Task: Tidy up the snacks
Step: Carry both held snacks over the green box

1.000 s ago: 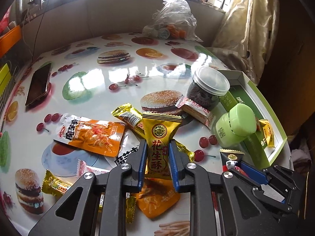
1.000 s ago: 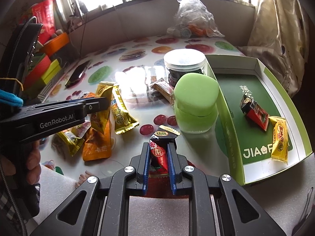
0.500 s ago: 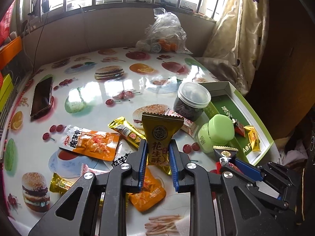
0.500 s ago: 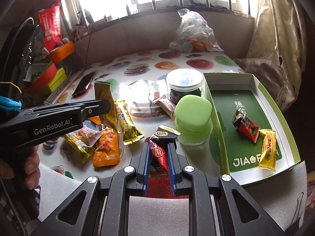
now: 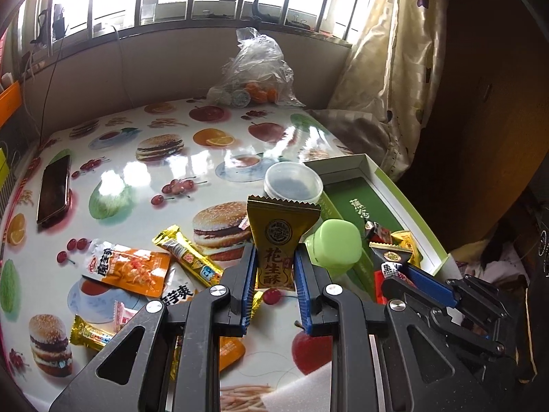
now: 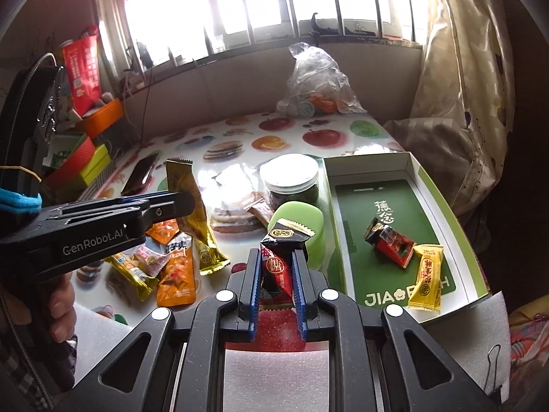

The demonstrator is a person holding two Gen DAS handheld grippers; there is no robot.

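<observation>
With both grippers pinching sweets, left gripper (image 5: 273, 274) on gold peanut candy (image 5: 278, 240), right gripper (image 6: 274, 274) on dark candy (image 6: 278, 261): carry over green tray (image 6: 442, 206), release.

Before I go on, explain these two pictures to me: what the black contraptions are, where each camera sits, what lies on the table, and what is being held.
No robot here: a person holds a black two-finger clamp in each hand, and a fisheye camera on each looks along its fingers.

In the left wrist view, the left gripper is shut on a gold peanut candy packet. In the right wrist view, the right gripper is shut on a black and red candy.

On the table, under a food-print cloth, lie loose snack packets such as an orange pouch, plus a phone, a clear jar and a green lidded container. The green box already holds a red candy and a yellow candy.
</observation>
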